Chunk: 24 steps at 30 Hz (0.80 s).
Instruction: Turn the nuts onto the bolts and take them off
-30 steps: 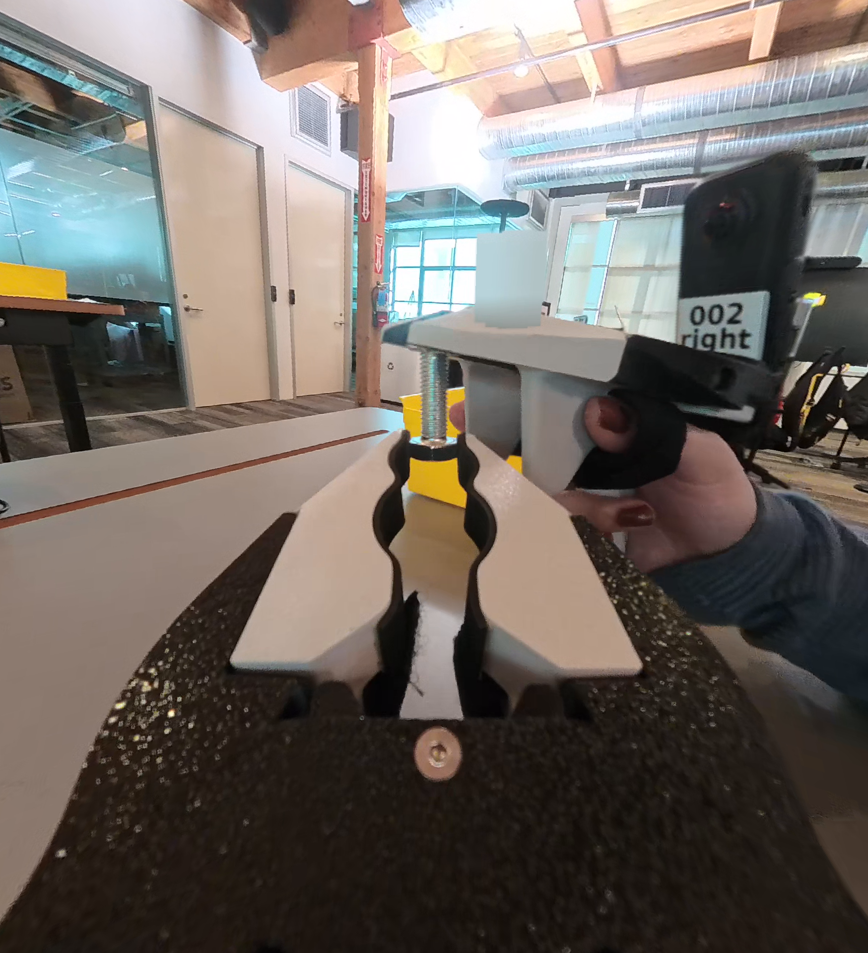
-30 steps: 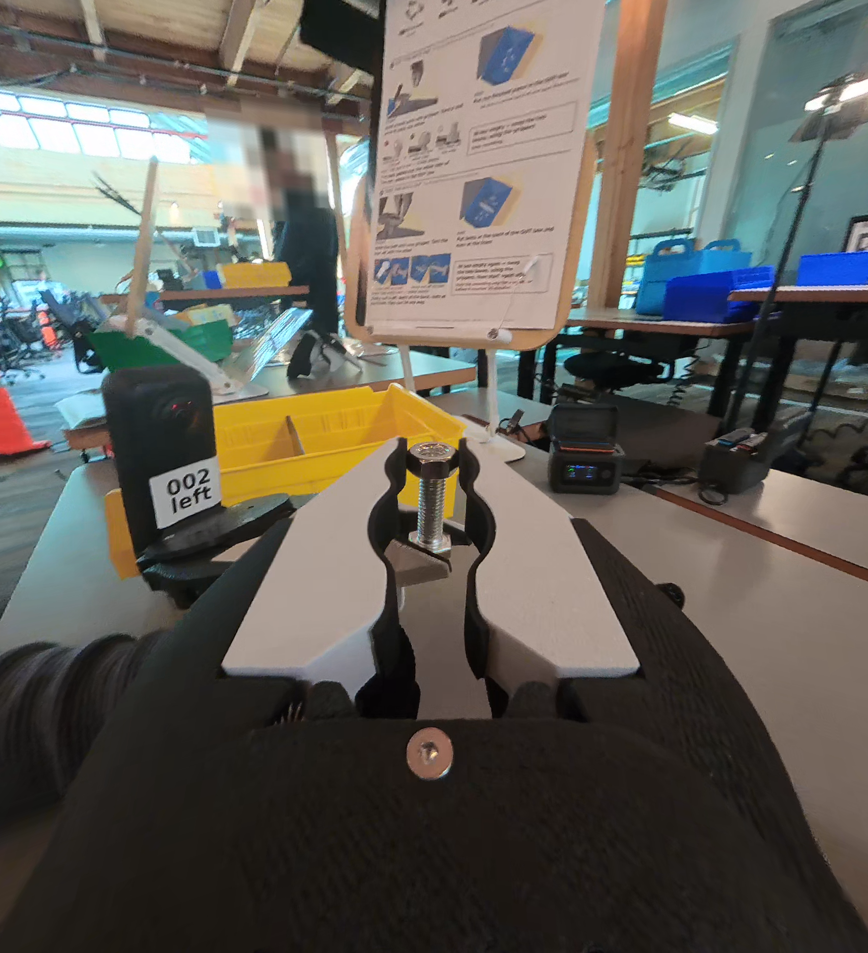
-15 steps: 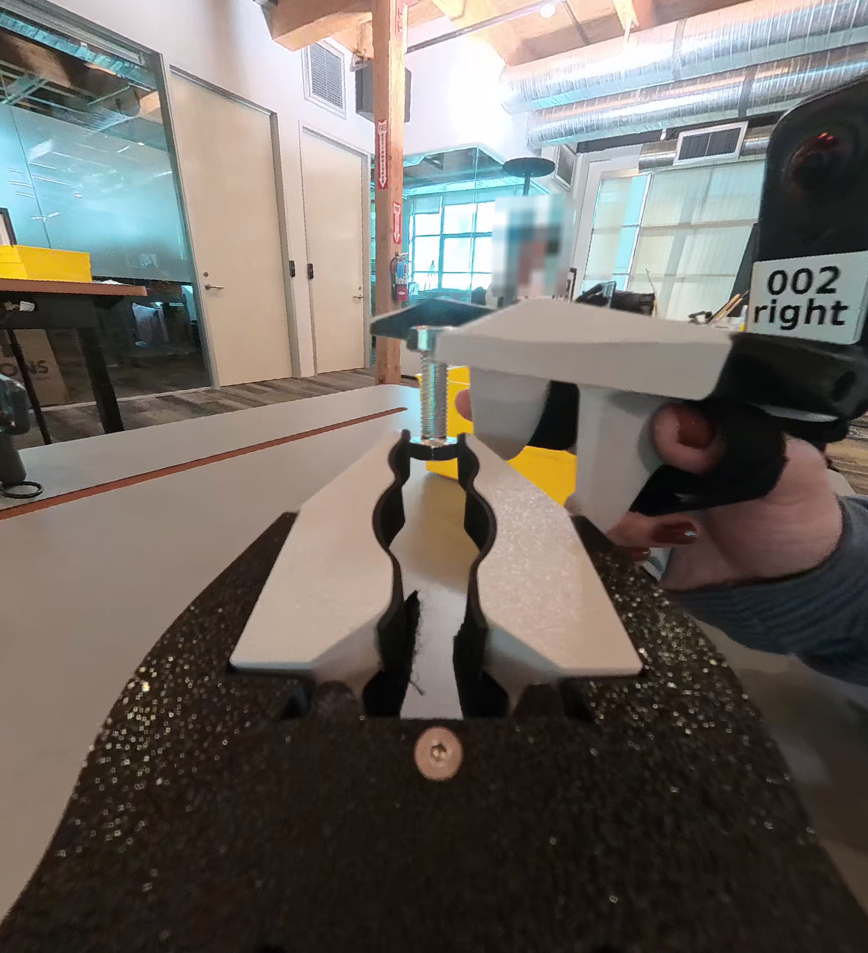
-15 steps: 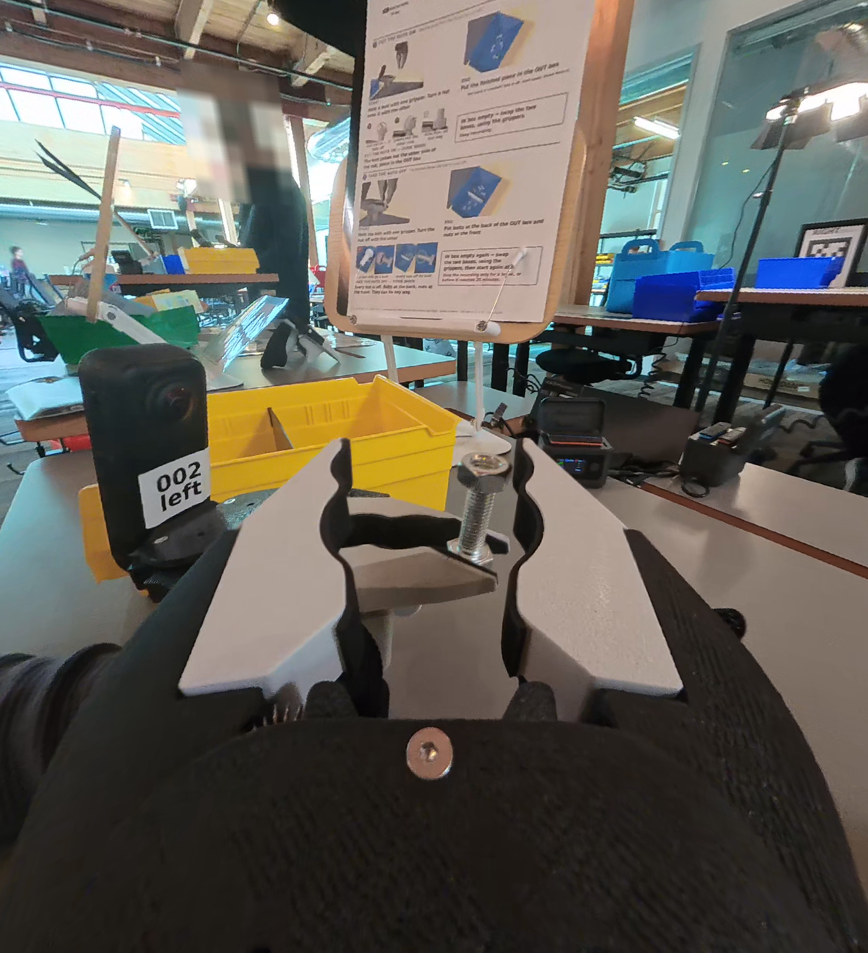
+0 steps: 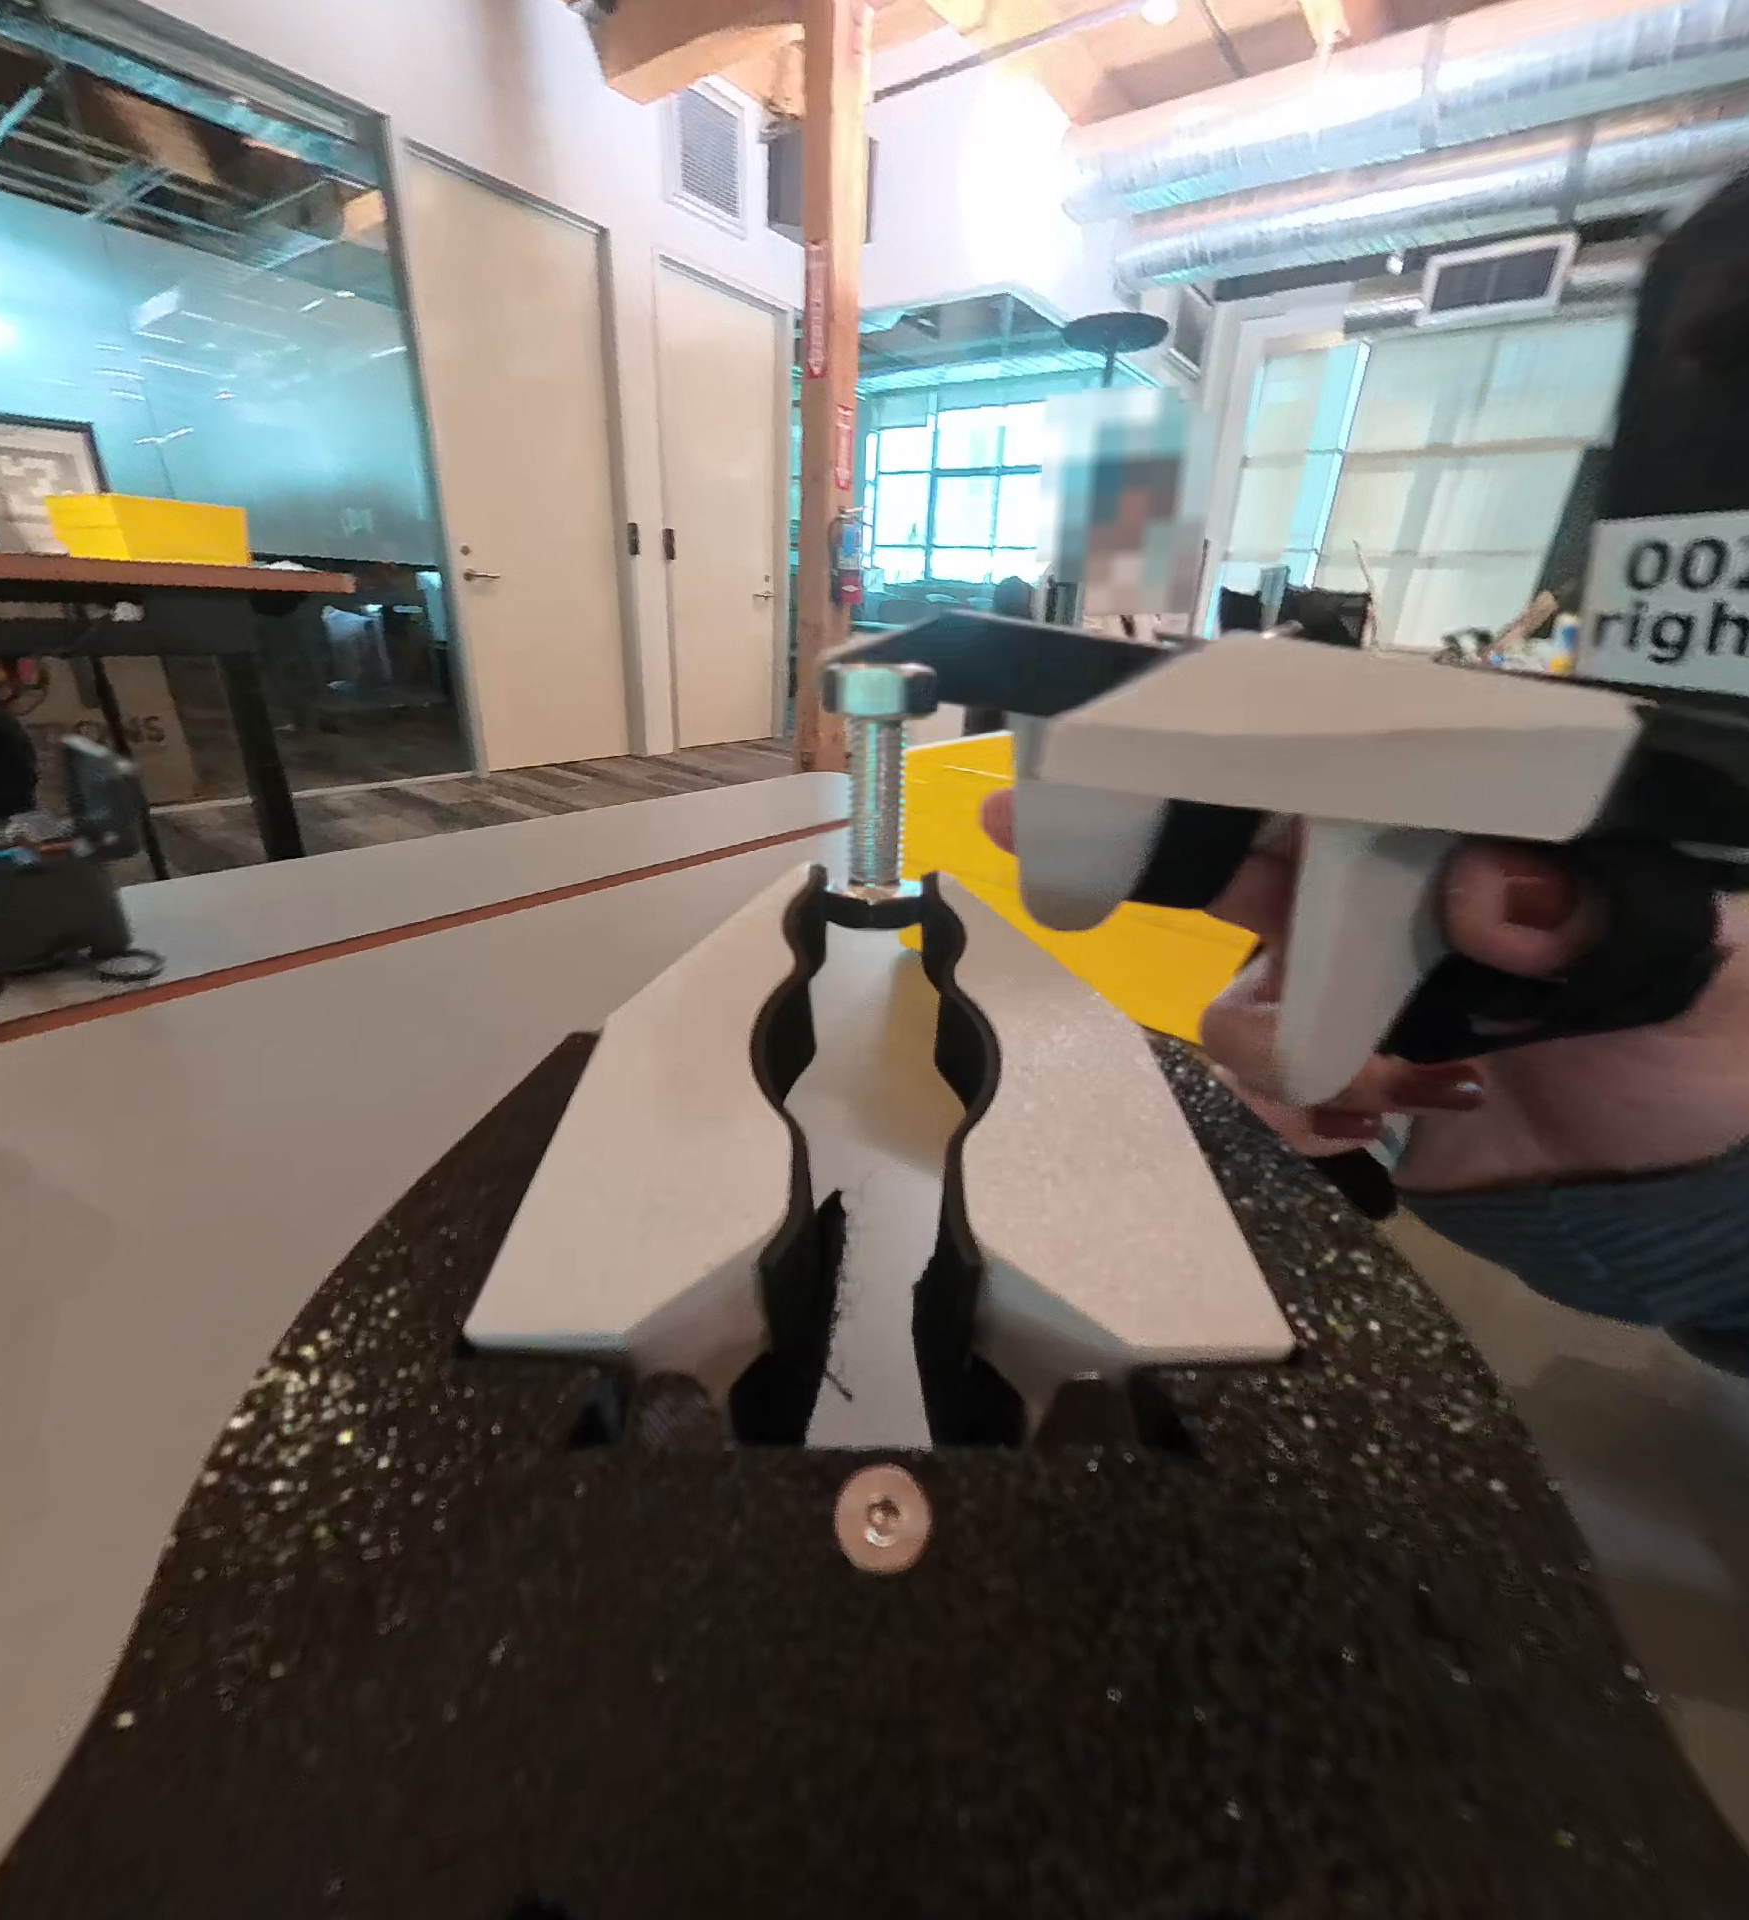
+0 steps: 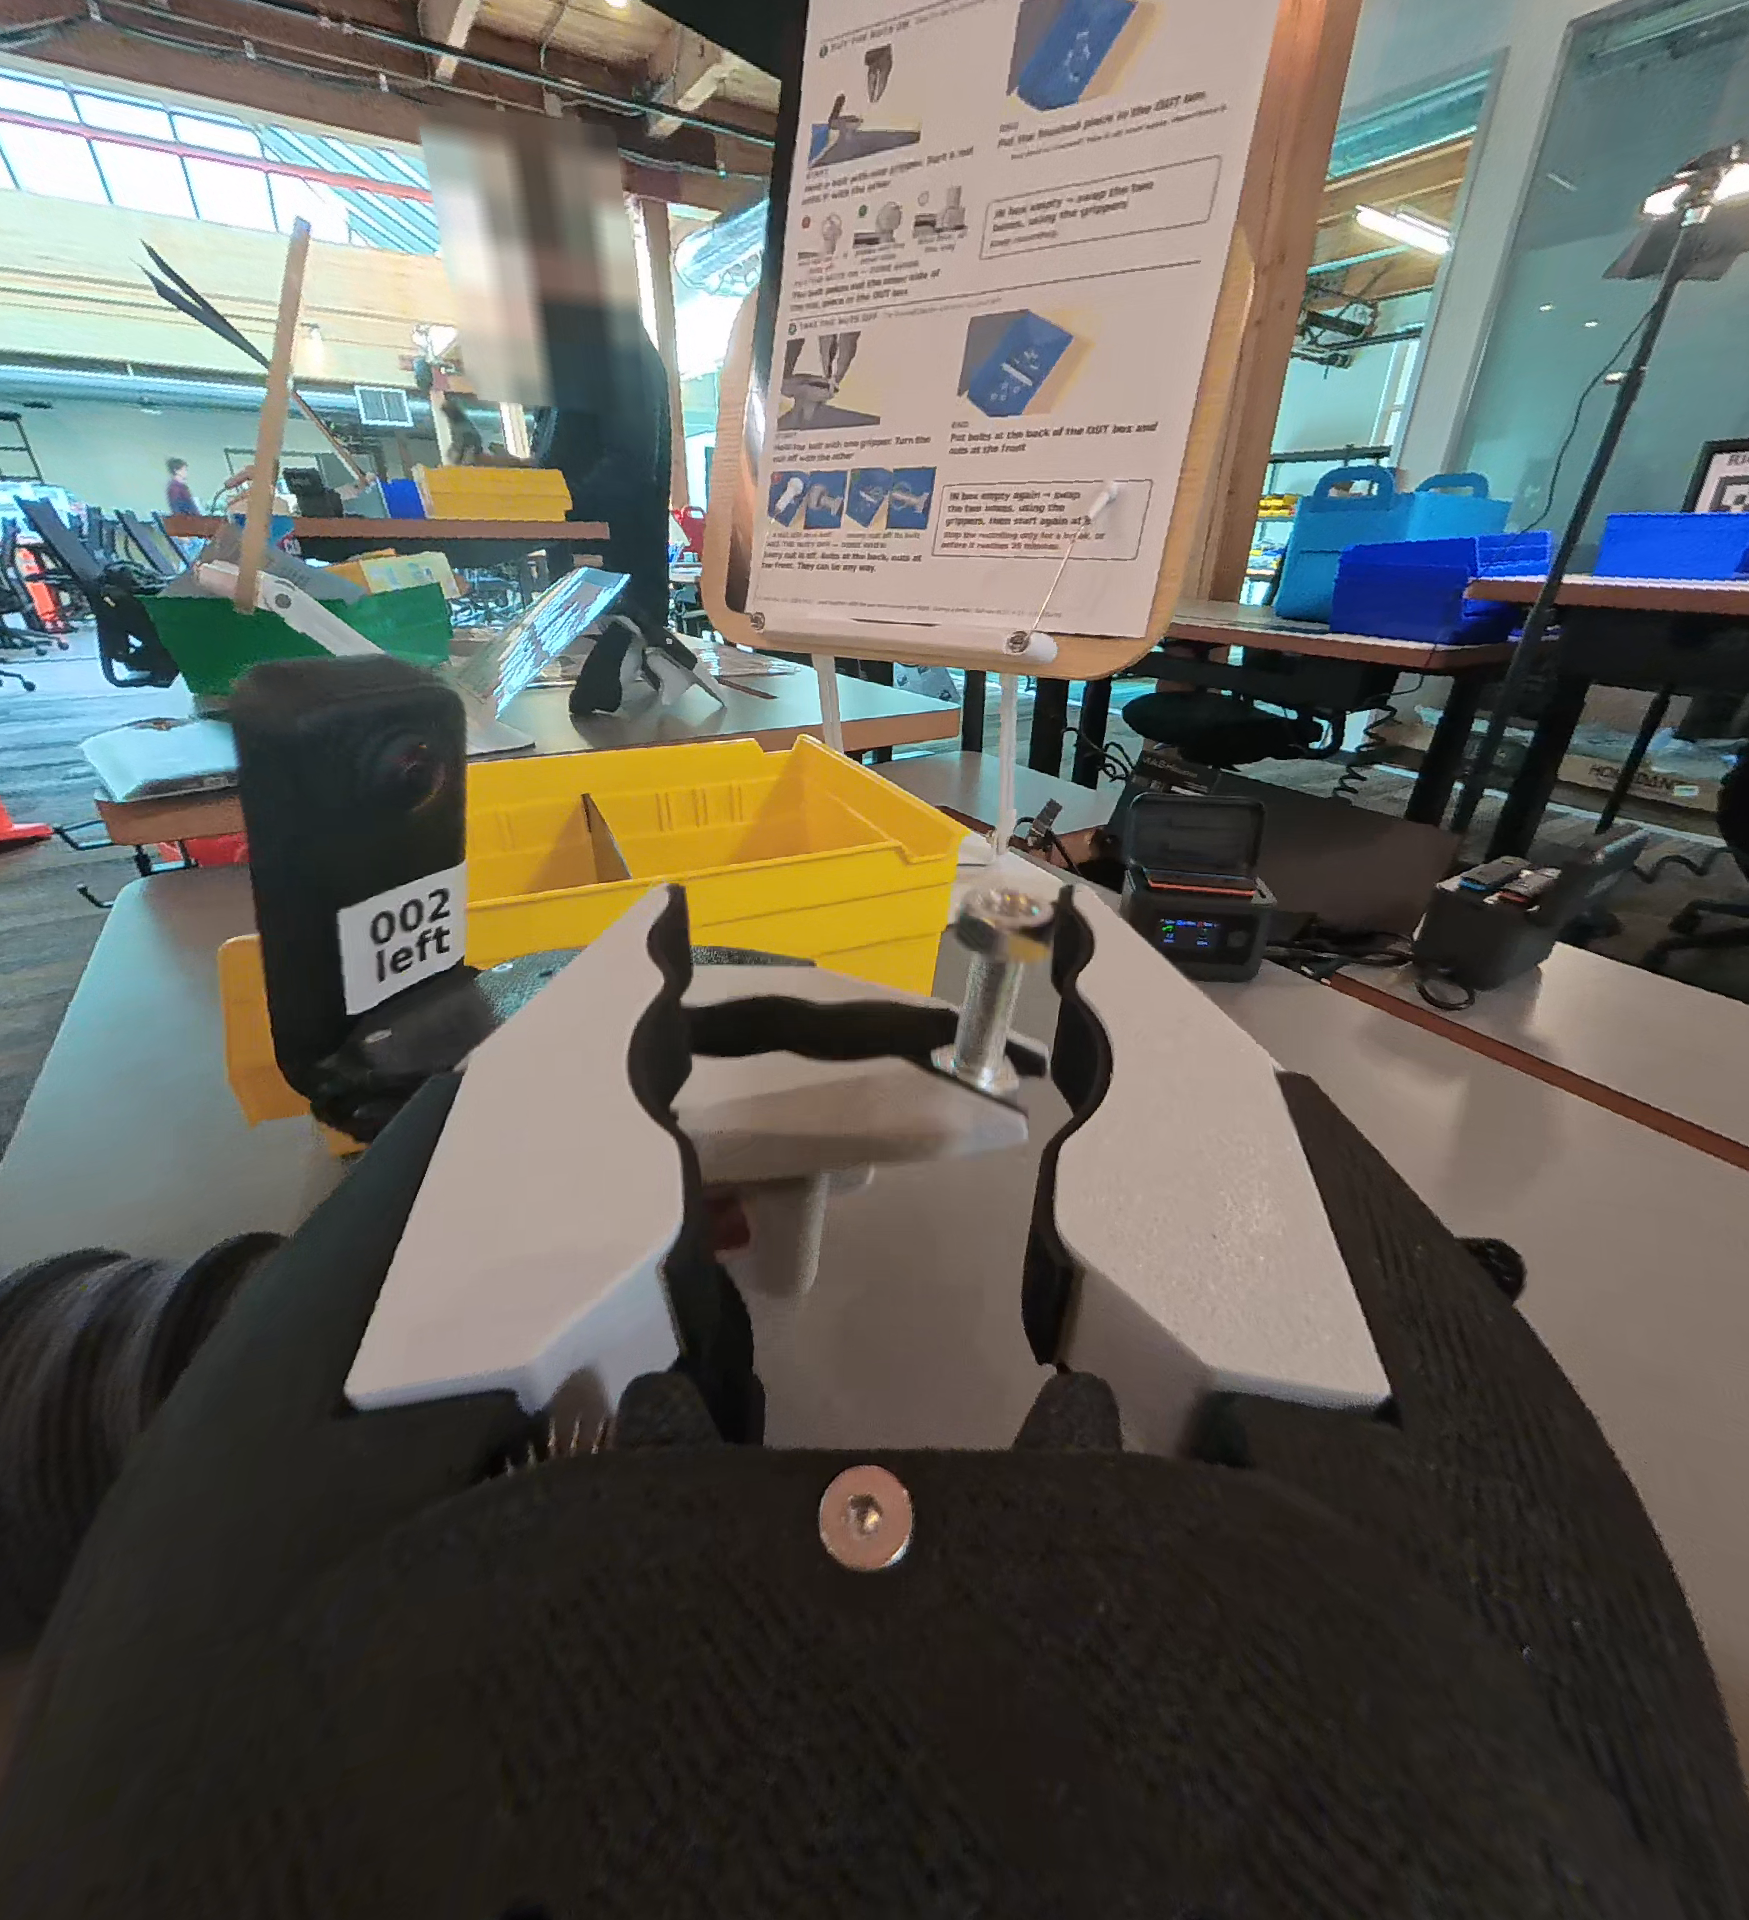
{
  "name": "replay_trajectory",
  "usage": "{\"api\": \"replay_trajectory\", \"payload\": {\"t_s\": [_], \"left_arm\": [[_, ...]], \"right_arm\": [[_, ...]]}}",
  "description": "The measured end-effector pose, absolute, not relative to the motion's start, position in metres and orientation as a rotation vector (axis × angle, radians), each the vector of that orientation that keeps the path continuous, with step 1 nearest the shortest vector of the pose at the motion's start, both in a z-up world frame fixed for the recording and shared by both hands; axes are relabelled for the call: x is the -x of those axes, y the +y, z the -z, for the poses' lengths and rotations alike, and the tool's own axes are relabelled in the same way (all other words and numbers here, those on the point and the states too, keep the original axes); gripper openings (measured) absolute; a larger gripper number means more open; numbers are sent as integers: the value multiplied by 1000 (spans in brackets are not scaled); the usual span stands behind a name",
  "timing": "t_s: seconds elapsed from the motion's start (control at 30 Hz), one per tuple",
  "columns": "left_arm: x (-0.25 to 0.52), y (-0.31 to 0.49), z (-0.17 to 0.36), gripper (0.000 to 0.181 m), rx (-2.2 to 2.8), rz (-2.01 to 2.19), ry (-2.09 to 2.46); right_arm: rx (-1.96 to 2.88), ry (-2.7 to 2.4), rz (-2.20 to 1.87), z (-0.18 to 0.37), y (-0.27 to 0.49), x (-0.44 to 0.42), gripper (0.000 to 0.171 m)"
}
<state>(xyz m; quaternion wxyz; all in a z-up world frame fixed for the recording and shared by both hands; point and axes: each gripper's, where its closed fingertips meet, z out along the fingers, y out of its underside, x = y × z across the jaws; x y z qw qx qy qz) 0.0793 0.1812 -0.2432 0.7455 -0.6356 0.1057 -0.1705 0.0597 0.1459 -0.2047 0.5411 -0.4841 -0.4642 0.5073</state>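
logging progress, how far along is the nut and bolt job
Done: the left tool is shut on the nut, with the bolt standing upright in it. In hand: the right tool is open around the bolt head, not gripping it. Left: whether the nut is going on or off can't be told; the yellow bin looks empty.

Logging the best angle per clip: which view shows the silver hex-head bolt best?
The left wrist view: the silver hex-head bolt stands upright, head and threads in profile, above the left gripper. The right wrist view shows it blurrier and tilted, beside one right finger.
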Motion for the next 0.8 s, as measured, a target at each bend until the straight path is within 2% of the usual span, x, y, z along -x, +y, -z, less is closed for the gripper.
{"api": "replay_trajectory", "payload": {"t_s": [0.1,0.33,0.53,0.8], "left_arm": [[-68,180,241,16,1375,406,173],[-99,177,242,17,1375,423,342],[-74,178,239,16,1369,435,208],[-99,176,241,16,1379,428,343]], "right_arm": [[1157,-1085,-1208,204,149,-61,68],[1151,-1086,-1233,204,147,-60,69],[1144,-1095,-1238,204,146,-61,66],[1145,-1086,-1245,203,148,-62,65]]}}
